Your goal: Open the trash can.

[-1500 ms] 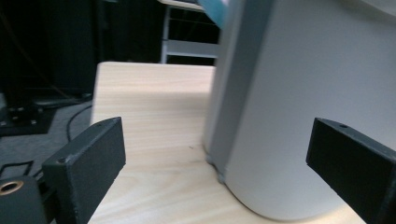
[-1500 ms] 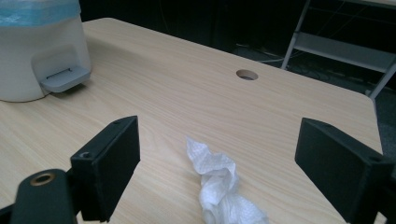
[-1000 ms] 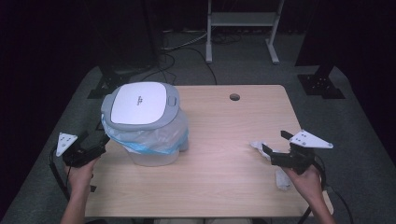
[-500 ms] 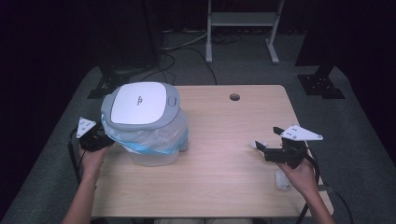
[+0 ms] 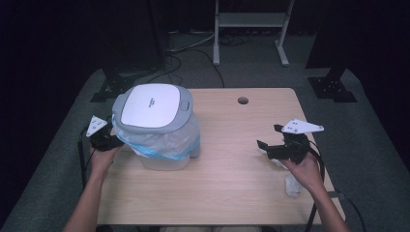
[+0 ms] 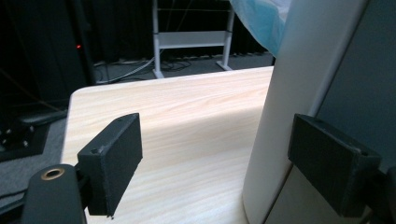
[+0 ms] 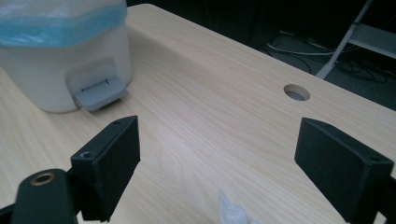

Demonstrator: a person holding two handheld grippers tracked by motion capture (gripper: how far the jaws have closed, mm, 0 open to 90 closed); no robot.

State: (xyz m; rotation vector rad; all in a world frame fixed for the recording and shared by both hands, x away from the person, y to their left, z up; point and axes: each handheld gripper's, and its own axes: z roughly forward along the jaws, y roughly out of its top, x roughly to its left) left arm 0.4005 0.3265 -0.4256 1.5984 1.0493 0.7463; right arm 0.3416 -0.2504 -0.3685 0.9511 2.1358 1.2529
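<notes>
— Where's the bin?

— The bin (image 5: pixel 162 128) stands on the table's (image 5: pixel 232 188) left half, lid shut. My left claw (image 6: pixel 219 163) is wide open against its wall, gripping nothing.

— And your right?

— My right claw (image 7: pixel 224 163) is open and empty too; its view shows the pedal (image 7: pixel 99 92) and crumpled plastic (image 7: pixel 231 213) below.

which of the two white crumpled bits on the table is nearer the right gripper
The crumpled piece right under the right gripper, partly hidden by it. The other piece lies farther toward the table's near edge, beside the wrist.
</notes>
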